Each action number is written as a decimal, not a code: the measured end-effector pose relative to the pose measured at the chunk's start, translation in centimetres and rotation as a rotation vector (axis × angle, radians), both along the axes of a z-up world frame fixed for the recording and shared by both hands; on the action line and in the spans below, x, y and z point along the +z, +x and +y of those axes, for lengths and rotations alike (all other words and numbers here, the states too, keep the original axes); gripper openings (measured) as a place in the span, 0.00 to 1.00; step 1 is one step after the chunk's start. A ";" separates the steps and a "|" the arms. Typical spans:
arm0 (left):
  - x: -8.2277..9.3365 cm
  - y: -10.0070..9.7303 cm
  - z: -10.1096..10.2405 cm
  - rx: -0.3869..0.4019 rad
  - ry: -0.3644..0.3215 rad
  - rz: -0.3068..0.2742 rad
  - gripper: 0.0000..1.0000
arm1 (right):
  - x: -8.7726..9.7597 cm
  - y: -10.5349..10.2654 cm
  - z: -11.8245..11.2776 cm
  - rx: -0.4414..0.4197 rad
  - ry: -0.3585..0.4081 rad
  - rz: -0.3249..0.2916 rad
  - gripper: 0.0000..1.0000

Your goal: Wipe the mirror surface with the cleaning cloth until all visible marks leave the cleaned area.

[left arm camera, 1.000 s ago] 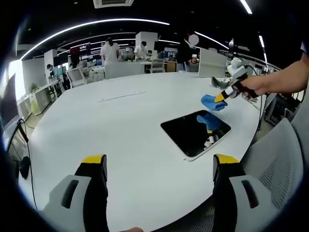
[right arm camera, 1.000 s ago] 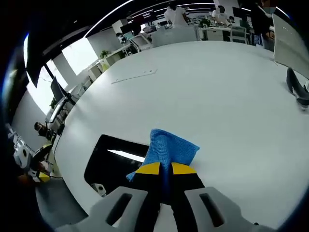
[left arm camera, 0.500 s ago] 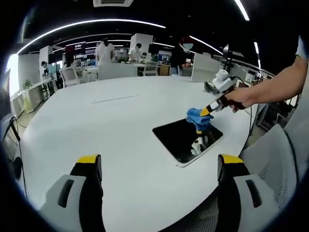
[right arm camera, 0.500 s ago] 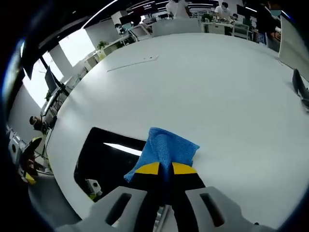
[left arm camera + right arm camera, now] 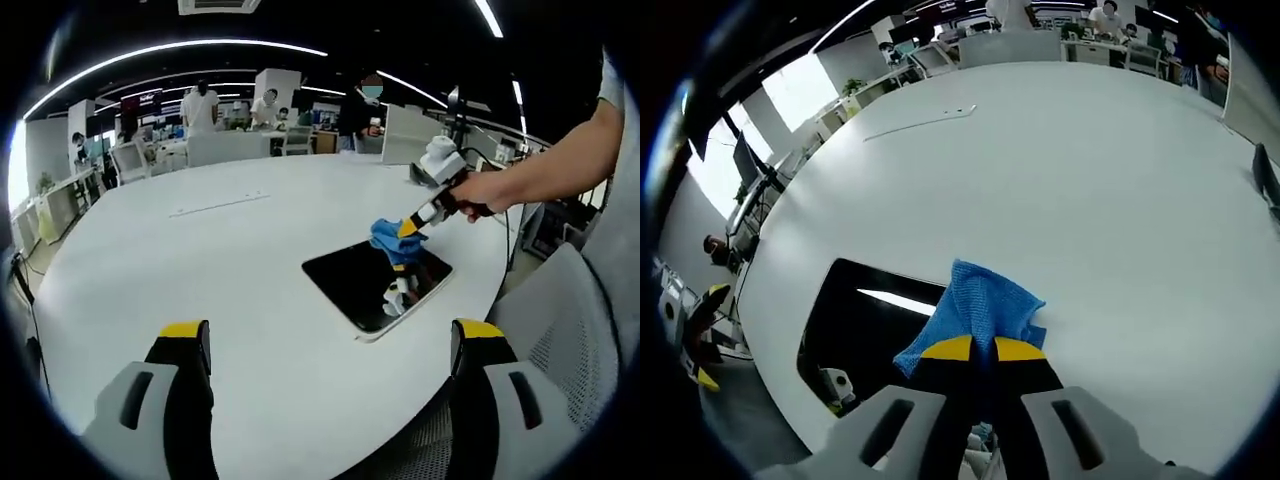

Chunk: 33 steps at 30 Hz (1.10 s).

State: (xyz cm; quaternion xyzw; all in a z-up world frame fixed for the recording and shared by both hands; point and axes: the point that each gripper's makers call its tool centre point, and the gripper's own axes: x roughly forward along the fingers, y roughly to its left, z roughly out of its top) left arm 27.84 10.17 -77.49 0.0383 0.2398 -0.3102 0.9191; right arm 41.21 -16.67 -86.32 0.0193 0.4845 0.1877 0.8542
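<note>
Right claw (image 5: 977, 347) pinches the blue cloth (image 5: 975, 311) over the mirror (image 5: 375, 282); left claw (image 5: 330, 340) gapes wide above the white table (image 5: 200, 270).

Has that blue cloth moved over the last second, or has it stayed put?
Yes. The blue cloth went from the table beyond the mirror onto the mirror's far edge.

Large white rounded table (image 5: 200, 290) carrying scene. Dark rectangular mirror (image 5: 372, 285) lying flat on it near right edge, reflecting ceiling light. Thin pale strip (image 5: 218, 204) lying farther back on tabletop, well apart from mirror. Dark object (image 5: 1266, 180) sitting on table at far right in right gripper view.
</note>
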 end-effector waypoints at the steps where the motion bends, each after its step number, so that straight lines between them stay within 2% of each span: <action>1: -0.2 -0.1 -0.1 -0.002 0.004 0.006 0.99 | 0.0 0.0 0.1 0.009 -0.009 -0.004 0.00; 3: -0.5 -0.1 0.1 0.003 0.037 0.011 0.99 | -0.1 0.2 0.6 0.009 -0.002 0.000 0.00; 6: -0.6 0.2 0.1 0.015 0.040 -0.001 0.99 | -0.2 0.3 1.3 0.013 0.003 0.004 0.00; 10: -1.2 0.0 0.2 0.011 0.066 0.013 0.99 | -0.2 0.5 2.4 0.019 0.005 0.008 0.00; 17: -1.1 -0.1 0.2 0.009 0.028 0.035 0.99 | -0.2 0.8 3.8 0.036 -0.004 0.004 0.00; 22: -1.3 -0.4 -0.1 -0.018 0.061 0.015 0.99 | -0.2 1.1 5.0 0.051 -0.004 0.002 0.00; 26: -1.2 -0.3 0.0 -0.013 0.063 0.010 0.99 | -0.2 1.3 6.1 0.064 0.001 0.002 0.00; 33: -1.5 -0.4 0.1 -0.020 0.072 0.017 0.99 | -0.2 1.5 9.4 0.111 0.009 0.000 0.00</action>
